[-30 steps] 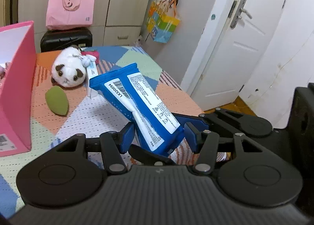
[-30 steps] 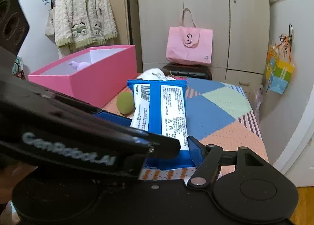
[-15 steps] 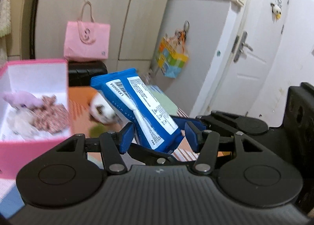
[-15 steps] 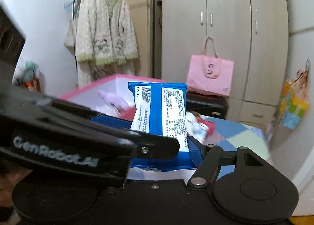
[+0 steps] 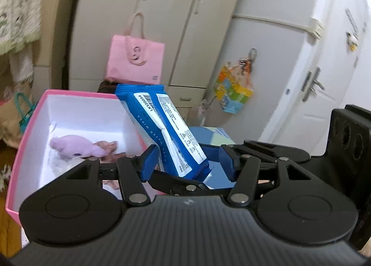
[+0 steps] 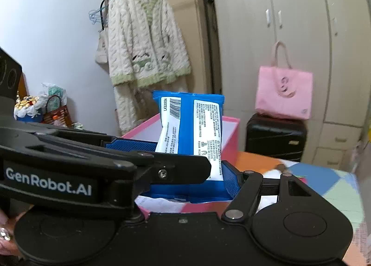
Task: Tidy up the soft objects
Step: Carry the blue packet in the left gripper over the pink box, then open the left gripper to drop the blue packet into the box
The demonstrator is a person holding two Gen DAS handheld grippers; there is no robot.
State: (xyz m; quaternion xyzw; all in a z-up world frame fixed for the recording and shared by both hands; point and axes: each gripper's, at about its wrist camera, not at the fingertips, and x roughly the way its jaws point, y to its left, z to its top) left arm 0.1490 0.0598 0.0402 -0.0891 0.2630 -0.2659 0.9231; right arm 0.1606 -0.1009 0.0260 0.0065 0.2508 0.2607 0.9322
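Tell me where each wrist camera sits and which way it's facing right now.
Left wrist: on the left gripper, looking along its fingers over the blue wipes pack into the open pink box, wardrobe and white door behind; the right gripper shows at right.
Right wrist: on the right gripper, looking past the pack toward a hanging cardigan and the wardrobe; the left gripper crosses the left side, a bit of hand lower left.
Shared: pack, pink box, pink bag.
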